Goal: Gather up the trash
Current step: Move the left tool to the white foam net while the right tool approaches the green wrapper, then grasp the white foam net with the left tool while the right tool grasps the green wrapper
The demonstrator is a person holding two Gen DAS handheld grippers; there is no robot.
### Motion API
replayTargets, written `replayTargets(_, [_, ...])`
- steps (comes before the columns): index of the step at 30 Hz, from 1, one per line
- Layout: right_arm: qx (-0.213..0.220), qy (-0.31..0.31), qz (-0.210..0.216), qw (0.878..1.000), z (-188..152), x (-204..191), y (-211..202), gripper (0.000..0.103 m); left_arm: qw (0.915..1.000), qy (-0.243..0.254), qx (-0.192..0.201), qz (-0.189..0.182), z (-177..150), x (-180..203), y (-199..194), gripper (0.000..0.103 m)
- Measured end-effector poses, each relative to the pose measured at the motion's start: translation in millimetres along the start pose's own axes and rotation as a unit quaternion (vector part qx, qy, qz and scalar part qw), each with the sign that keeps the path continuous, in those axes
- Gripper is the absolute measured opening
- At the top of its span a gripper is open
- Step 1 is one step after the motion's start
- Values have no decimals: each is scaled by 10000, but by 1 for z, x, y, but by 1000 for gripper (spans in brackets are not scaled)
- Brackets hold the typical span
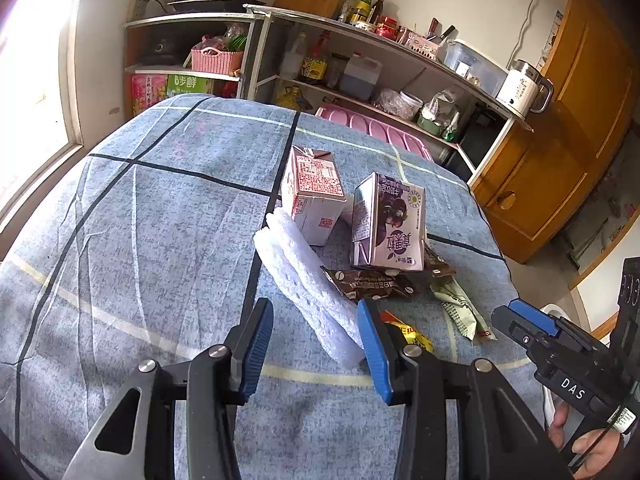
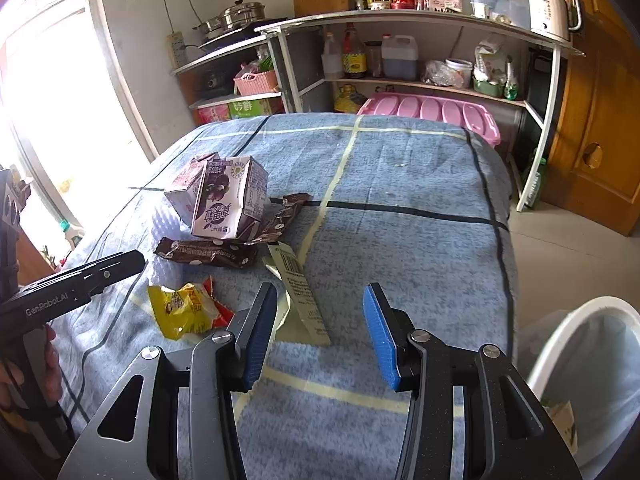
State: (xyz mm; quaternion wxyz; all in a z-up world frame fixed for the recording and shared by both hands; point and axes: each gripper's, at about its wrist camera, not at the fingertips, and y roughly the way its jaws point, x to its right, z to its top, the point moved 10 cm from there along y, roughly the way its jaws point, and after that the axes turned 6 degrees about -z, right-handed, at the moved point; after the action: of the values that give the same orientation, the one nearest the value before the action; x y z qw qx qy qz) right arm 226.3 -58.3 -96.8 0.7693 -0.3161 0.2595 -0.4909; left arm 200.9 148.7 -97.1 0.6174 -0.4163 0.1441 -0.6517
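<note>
Trash lies on a blue checked cloth (image 1: 160, 220): a pink carton (image 1: 314, 196), a purple carton (image 1: 390, 226), a white foam sleeve (image 1: 308, 284), a brown wrapper (image 1: 370, 282), a green-white wrapper (image 1: 460, 306) and a yellow wrapper (image 1: 412, 336). My left gripper (image 1: 316, 344) is open, its jaws either side of the foam sleeve's near end. My right gripper (image 2: 320, 328) is open and empty just above the cloth, with the green-white wrapper (image 2: 298, 284) by its left finger. The yellow wrapper (image 2: 186, 310), brown wrapper (image 2: 206, 256) and purple carton (image 2: 230, 202) lie to its left.
A white bin with a clear liner (image 2: 588, 364) stands right of the table, low down. Shelves of bottles and pots (image 2: 400, 52), a pink crate (image 2: 432, 110) and a wooden cabinet (image 2: 600, 120) stand behind. A bright window (image 2: 48, 100) is on the left.
</note>
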Motion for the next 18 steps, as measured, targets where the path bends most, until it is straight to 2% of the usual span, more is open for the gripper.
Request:
replayTargets(8, [-161, -144, -32, 9998, 1, -4, 18, 46, 9998, -85, -167, -77, -1, 0, 21, 44])
replayTargets(18, [-323, -44, 36, 9995, -1, -5, 29, 46, 9995, -120, -268, -129, -1, 3, 35, 44])
